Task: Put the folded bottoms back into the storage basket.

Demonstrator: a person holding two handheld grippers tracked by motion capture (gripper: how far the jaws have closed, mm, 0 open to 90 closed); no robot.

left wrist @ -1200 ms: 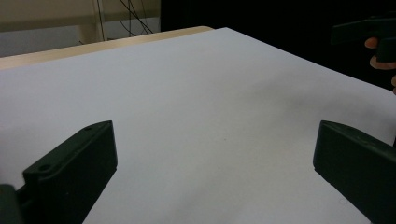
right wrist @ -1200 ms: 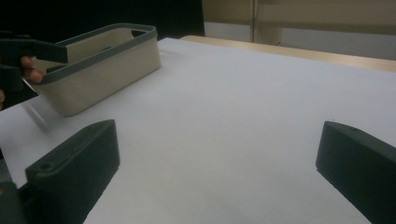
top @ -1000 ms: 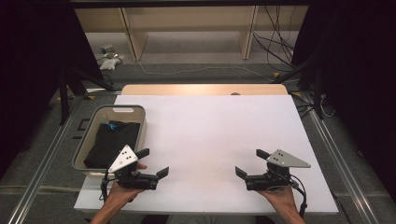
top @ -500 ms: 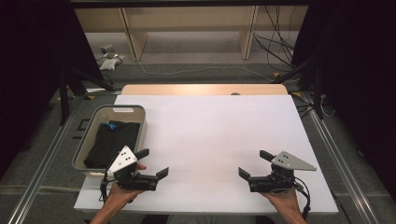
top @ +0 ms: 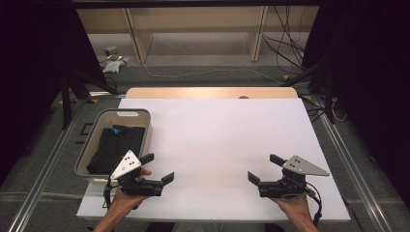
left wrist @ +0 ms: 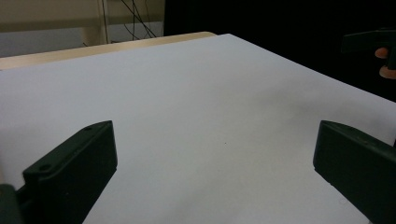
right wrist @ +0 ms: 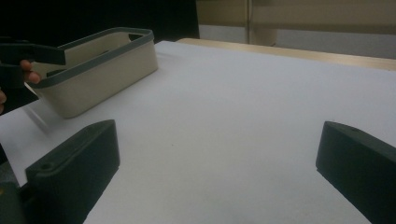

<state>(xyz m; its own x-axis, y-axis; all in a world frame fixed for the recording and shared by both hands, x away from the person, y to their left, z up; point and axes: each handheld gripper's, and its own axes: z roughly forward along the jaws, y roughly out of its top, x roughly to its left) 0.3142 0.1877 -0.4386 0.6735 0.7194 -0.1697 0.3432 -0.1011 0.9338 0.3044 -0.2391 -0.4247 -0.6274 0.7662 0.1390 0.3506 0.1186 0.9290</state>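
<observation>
Holding both claws spread and empty above the counter (top: pixel 217 140), I see the bin (top: pixel 114 142) just beyond my left claw (top: pixel 157 169); the dark cloth (top: pixel 116 149) inside, possibly folded, runs lengthwise away from me. My right claw (top: pixel 261 169) sits well apart.

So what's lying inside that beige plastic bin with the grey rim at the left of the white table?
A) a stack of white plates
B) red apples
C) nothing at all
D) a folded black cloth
D: in the high view a folded black cloth with a small blue spot fills the bottom of the beige plastic bin, just beyond the left gripper.
</observation>
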